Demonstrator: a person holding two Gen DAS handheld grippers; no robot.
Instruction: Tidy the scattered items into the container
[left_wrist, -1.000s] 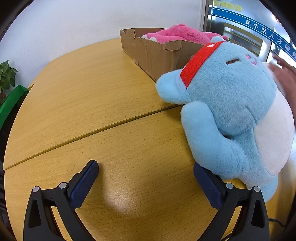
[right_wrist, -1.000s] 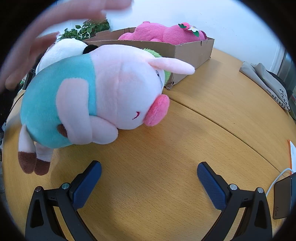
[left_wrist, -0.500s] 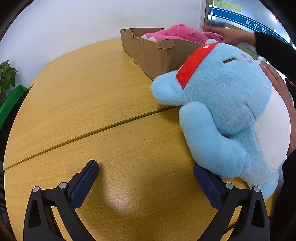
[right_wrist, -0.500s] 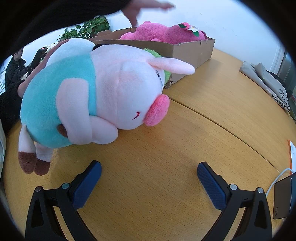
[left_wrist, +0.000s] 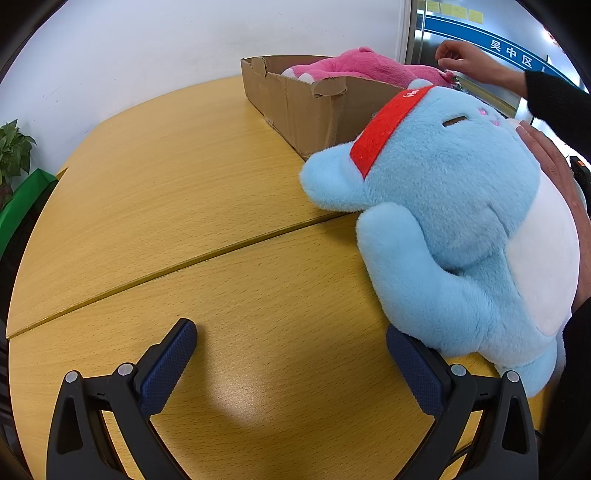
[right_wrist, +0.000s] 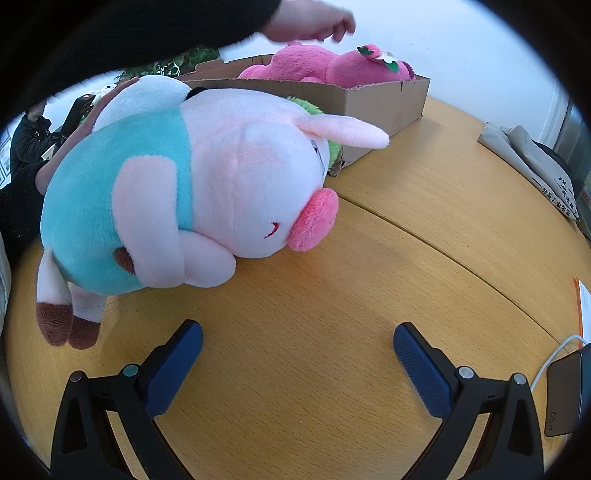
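Observation:
A light blue plush (left_wrist: 454, 221) with a red headband lies on the wooden table at the right of the left wrist view, touching the right finger of my open, empty left gripper (left_wrist: 291, 350). A pink pig plush in a teal shirt (right_wrist: 192, 192) lies on its side ahead and left of my open, empty right gripper (right_wrist: 297, 350). The cardboard box (left_wrist: 295, 99) stands at the back with a magenta plush (left_wrist: 354, 66) in it; the box (right_wrist: 373, 103) and the magenta plush (right_wrist: 332, 66) also show in the right wrist view.
A person's bare hand (left_wrist: 465, 61) reaches over the box, and another hand (left_wrist: 554, 173) rests on the blue plush. A white plush (right_wrist: 144, 96) lies behind the pig. A cloth bag (right_wrist: 532, 162) and a charger with cable (right_wrist: 565, 391) lie at the right. A potted plant (left_wrist: 13, 155) stands at the left.
A person's hands have come in: one now reaches over the box to the magenta plush, the other rests on the blue plush, which shifted slightly left. My grippers have not moved.

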